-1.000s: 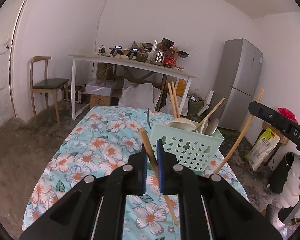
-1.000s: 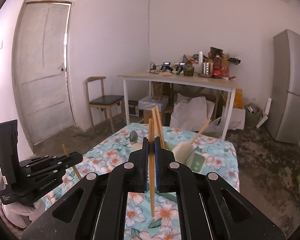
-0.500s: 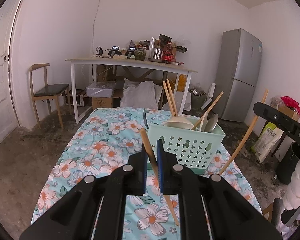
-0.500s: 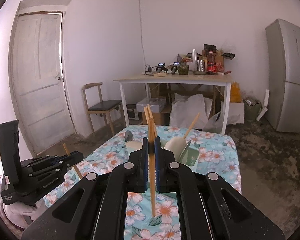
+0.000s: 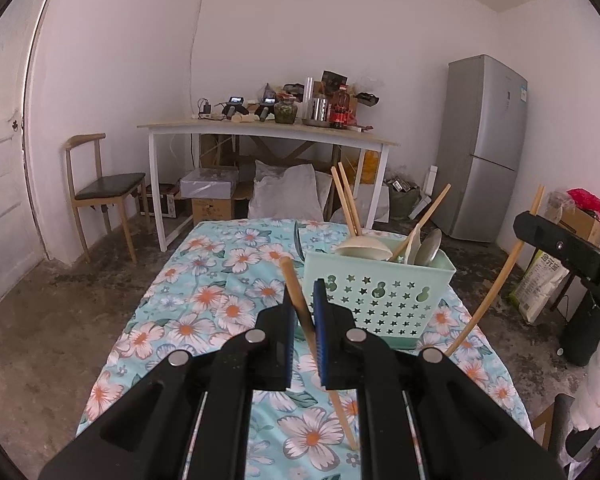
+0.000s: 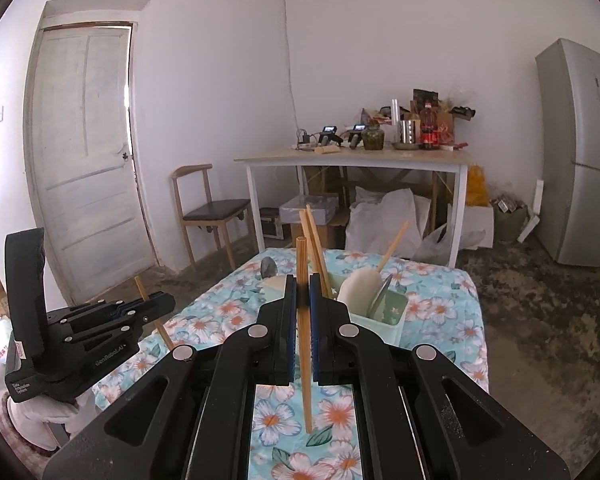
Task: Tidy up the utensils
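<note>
My left gripper is shut on a wooden chopstick that slants down to the right above the floral tablecloth. My right gripper is shut on a second wooden chopstick, held nearly upright. A mint-green perforated basket stands ahead on the table with two chopsticks, a white ladle, a wooden spatula and a metal spoon in it. The basket also shows in the right wrist view. The right gripper and its chopstick appear at the right of the left wrist view. The left gripper appears at the left of the right wrist view.
The table carries a light-blue floral cloth. A metal spoon lies on the cloth left of the basket. Behind stand a white desk with clutter, a wooden chair, a grey fridge and a white door.
Both grippers keep their chopsticks clamped. The views have shifted slightly, with the basket now a little closer and more centred in both.
</note>
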The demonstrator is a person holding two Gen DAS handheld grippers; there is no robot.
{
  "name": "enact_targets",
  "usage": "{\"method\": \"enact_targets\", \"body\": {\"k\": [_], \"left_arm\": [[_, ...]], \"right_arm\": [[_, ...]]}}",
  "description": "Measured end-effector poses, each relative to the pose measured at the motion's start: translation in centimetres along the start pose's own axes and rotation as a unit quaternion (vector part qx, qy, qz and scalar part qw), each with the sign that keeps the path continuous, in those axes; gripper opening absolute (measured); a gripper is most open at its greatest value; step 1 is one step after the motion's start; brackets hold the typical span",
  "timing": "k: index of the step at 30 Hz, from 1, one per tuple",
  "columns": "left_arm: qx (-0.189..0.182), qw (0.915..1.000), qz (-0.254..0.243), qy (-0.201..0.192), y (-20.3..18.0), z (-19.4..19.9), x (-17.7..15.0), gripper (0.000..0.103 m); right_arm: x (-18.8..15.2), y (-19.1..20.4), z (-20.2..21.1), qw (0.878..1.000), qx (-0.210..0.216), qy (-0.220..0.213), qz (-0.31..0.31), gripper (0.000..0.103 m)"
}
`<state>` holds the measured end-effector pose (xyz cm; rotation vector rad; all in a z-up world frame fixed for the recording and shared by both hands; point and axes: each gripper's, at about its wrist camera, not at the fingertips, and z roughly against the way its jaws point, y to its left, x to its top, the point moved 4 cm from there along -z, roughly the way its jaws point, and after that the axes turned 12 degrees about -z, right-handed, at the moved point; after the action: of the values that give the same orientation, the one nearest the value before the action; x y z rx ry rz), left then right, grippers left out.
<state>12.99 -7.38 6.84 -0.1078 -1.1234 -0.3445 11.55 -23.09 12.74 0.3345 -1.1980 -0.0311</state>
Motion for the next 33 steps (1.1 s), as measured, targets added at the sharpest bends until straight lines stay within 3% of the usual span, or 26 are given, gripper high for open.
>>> {"method": "enact_targets", "body": {"k": [33], "left_arm": [[0.011,0.9994,-0.003,-0.033,1.0,3.7,1.8,0.005]], "right_arm": [[1.5,1.3,3.3,0.999,0.022,-0.029,0.004,0.004]]}}
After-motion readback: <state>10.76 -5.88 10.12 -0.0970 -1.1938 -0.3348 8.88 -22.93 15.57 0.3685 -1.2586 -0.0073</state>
